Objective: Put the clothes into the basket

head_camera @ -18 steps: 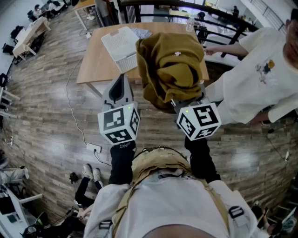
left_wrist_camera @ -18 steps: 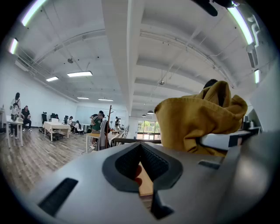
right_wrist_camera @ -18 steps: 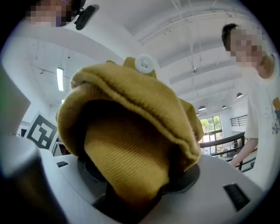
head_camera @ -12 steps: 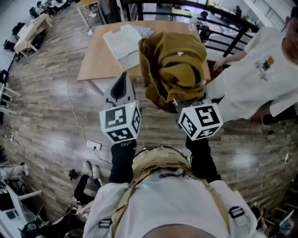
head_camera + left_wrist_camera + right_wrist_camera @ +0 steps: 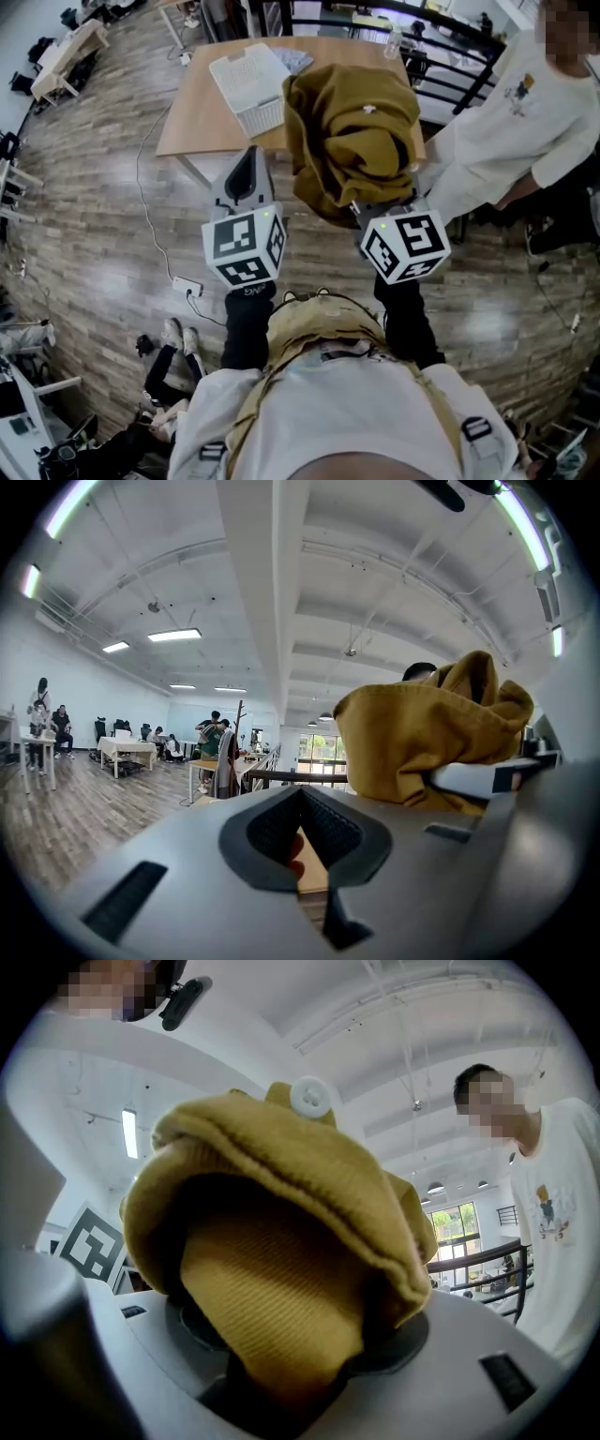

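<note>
A mustard-yellow garment (image 5: 352, 141) with a white button hangs bunched in the air in front of me. My right gripper (image 5: 377, 204) is shut on its lower folds, and the cloth fills the right gripper view (image 5: 281, 1241), covering that gripper (image 5: 291, 1363). My left gripper (image 5: 246, 176) is beside it on the left, level, with its jaws together and nothing in them (image 5: 302, 846). The white slatted basket (image 5: 249, 86) stands on the wooden table (image 5: 192, 117) beyond both grippers, to the left of the garment.
A person in a white T-shirt (image 5: 506, 141) stands close on the right, by the table's right end. A dark railing (image 5: 450, 52) runs behind the table. A power strip (image 5: 186, 286) with its cable lies on the wood floor at the left.
The person in white has drawn their outstretched arm back from the table. Both grippers and the garment have hardly shifted.
</note>
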Available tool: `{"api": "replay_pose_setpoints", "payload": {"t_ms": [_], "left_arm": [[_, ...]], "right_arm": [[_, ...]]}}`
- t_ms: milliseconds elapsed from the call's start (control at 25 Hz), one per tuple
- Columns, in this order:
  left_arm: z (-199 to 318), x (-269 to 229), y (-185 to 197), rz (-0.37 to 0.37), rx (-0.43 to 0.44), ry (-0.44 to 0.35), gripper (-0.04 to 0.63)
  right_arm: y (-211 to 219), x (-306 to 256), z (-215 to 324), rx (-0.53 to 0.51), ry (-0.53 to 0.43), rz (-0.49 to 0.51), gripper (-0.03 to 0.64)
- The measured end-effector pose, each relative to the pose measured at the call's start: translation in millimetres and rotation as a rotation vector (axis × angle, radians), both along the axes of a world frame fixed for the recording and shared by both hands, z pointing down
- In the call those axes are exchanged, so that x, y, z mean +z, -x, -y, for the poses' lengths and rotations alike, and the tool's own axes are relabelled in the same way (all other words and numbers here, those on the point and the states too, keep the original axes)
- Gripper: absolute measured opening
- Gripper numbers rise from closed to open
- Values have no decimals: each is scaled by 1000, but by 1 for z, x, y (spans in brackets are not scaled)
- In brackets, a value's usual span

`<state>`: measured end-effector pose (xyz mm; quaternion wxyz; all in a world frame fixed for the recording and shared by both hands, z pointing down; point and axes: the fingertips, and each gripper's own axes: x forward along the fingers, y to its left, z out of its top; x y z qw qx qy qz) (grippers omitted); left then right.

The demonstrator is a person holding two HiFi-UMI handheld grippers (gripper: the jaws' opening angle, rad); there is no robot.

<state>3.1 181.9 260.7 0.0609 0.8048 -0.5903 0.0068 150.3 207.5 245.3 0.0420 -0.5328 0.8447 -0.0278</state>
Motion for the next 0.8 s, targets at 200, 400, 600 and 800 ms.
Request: {"api": "replay_pose_setpoints", "payload": {"t_ms": [200, 400, 600, 800], "left_arm": [[-5, 10, -8, 0, -9, 16, 2], [-6, 20, -19, 3, -12, 33, 2], [-10, 30, -26, 6, -21, 51, 1], [-6, 36, -26, 2, -27, 58, 2]], "right_arm": [[-8, 8, -5, -7, 12, -5, 284], [-19, 18, -7, -9, 26, -6, 284], [-28, 29, -13, -11, 42, -10, 284], [-30, 34, -8, -11, 50, -9, 284]]}}
